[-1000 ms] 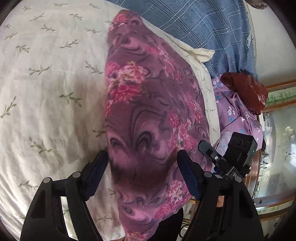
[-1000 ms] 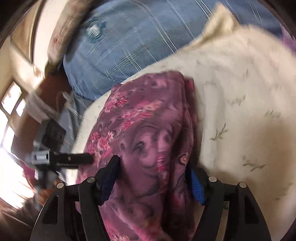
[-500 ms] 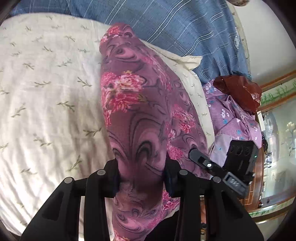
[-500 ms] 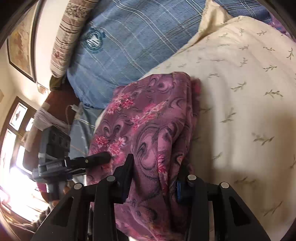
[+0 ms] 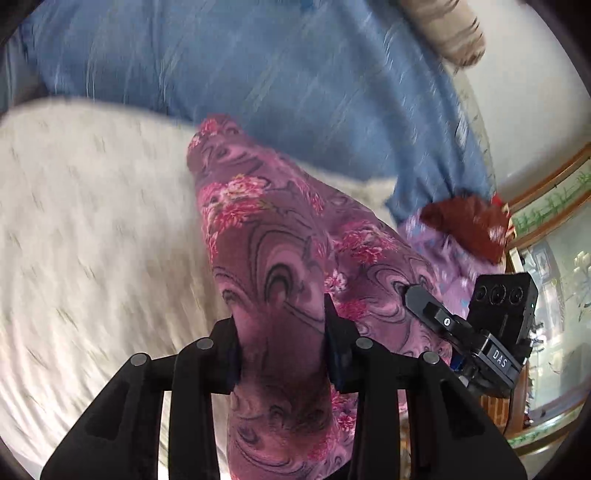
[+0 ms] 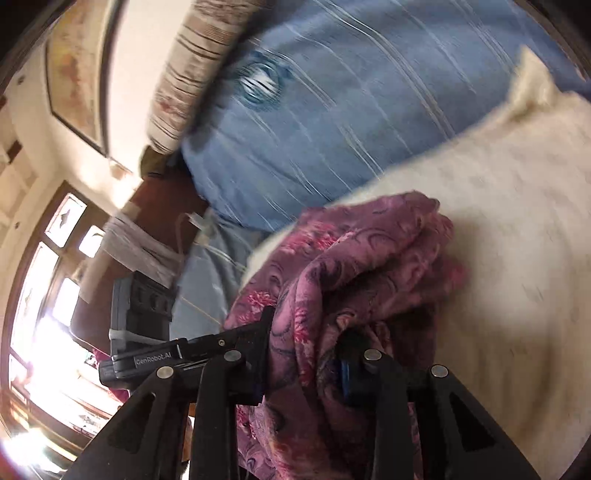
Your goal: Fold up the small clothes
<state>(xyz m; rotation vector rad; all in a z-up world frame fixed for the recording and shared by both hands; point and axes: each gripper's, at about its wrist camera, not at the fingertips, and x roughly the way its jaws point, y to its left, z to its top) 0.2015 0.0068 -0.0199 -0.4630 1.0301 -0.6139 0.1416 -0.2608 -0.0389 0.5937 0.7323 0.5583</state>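
A purple garment with pink flowers (image 5: 280,229) lies stretched over a cream leaf-print cover (image 5: 92,221), its near end lifted off it. In the left wrist view my left gripper (image 5: 280,321) is shut on one bunched corner of that end. My right gripper (image 6: 306,332) has its jaws closing on the other corner of the garment (image 6: 369,243), and the cloth is gathered in folds between its pads. The right gripper's black housing (image 5: 502,306) shows to the right in the left wrist view. Both views are blurred by motion.
A blue plaid pillow (image 5: 258,66) lies behind the cream cover, with a striped bolster (image 5: 443,29) beyond it. A pale purple floral cloth (image 5: 436,243) and a red-brown bag (image 5: 465,225) sit at the right. A bright window (image 6: 44,295) is on the left.
Both grippers went from open around the garment's near end to shut on it, then rose. The cloth's near end has come up and bunched.
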